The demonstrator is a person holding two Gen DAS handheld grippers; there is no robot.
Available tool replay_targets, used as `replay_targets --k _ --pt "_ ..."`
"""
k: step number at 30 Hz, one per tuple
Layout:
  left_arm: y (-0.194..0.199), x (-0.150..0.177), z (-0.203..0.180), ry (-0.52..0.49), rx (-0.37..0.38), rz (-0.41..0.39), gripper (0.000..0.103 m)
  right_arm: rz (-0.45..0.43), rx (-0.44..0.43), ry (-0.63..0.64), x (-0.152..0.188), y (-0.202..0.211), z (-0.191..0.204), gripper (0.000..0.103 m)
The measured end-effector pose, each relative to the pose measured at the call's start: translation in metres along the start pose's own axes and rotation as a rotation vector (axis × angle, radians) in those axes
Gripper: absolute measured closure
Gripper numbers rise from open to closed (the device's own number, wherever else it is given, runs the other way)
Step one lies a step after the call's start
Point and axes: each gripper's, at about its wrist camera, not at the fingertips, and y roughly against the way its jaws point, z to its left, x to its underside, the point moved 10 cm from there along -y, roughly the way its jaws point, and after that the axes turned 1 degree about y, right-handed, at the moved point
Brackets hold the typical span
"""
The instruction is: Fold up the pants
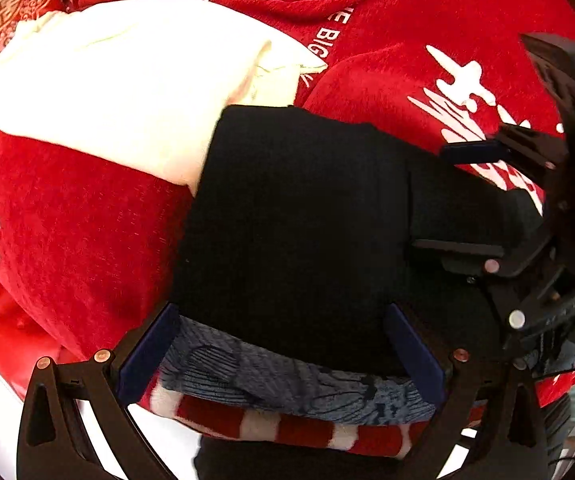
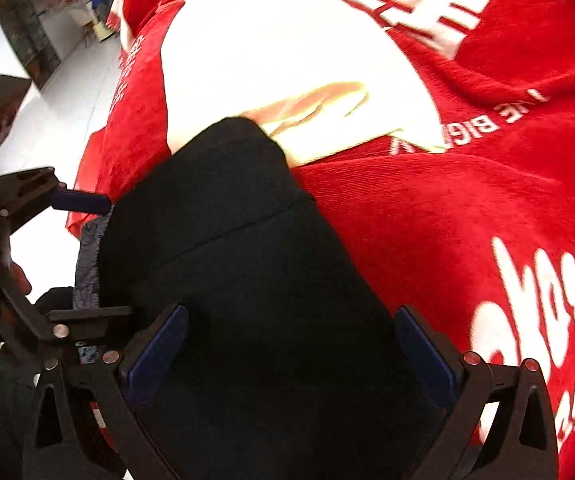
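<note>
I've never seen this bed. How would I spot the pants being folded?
Start with the big red blanket with white lettering that covers the bed. A white folded cloth lies on it, and right beside that, touching its near edge, lie the black pants. They are the only plain black fabric there, folded into a block.

You are working over a bed or couch draped in a red plush blanket (image 2: 467,208) with white lettering, which suggests a home-like room. At the upper left of the right wrist view you see a pale floor (image 2: 67,92) and distant furniture, too blurred to name.
</note>
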Motion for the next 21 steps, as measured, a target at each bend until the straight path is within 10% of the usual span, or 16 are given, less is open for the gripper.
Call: replay_targets --k 11,14,18,21 --pt "0.012 -0.003 0.028 0.045 0.04 -0.02 0.0 0.07 -0.226 0.029 -0.031 -0.027 0.012 0.0" --pt "0.007 -0.003 0.024 0.048 0.077 -0.009 0.0 0.059 -0.243 0.04 -0.034 -0.02 0.019 0.021" --pt "0.012 -0.012 0.018 0.041 0.135 -0.033 0.0 0.01 -0.25 0.032 -0.029 0.005 0.01 0.073" --pt "0.021 -0.019 0.018 0.014 0.15 -0.063 0.0 -0.066 -0.261 0.055 -0.032 0.032 0.013 0.078"
